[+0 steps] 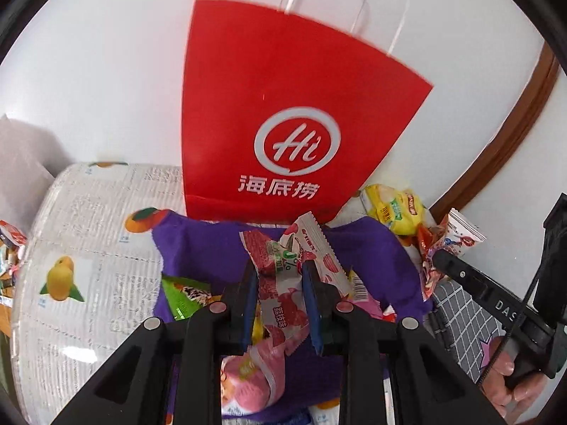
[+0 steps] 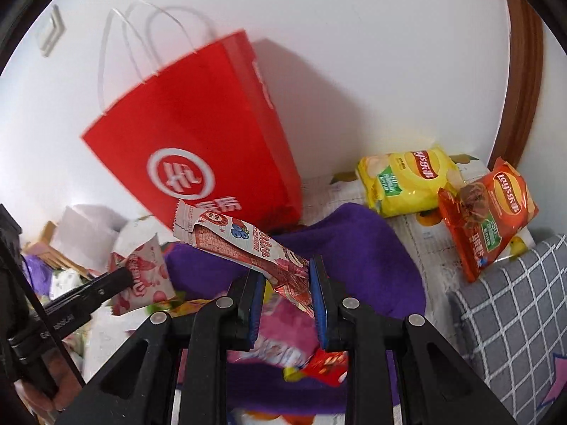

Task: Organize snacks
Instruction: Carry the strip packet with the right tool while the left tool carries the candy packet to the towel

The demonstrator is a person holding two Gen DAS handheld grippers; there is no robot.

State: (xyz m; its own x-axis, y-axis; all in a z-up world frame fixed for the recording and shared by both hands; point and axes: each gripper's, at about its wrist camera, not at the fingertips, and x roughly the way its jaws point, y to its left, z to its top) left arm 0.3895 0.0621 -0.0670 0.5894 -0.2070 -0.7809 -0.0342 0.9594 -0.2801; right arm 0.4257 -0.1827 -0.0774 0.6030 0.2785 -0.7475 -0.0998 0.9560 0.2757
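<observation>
Between the blue pads of my left gripper, low in the centre of its view, sat a pink-and-white lychee snack packet, pinched tight with the jaws nearly together. My right gripper was likewise clamped on the tail of a long red-and-white berry bar wrapper, whose free end stuck out toward the upper left of that frame.

Above both loads stood the red paper bag, upright against the white wall with its white handles at the top. I judged it the likely destination. To do the drop well, I thought each packet should be carried clear over the bag's rim before letting go, one hand at a time, the long wrapper going in end first so it would not catch the edge or tip the light bag.

On the bag I could read a white "Hi" logo with the characters 海底捞 beneath. At the right of the right-hand view lay a yellow Lay's packet and an orange-red Lay's packet, both marked 乐事. More snacks lay on a purple cloth below.
</observation>
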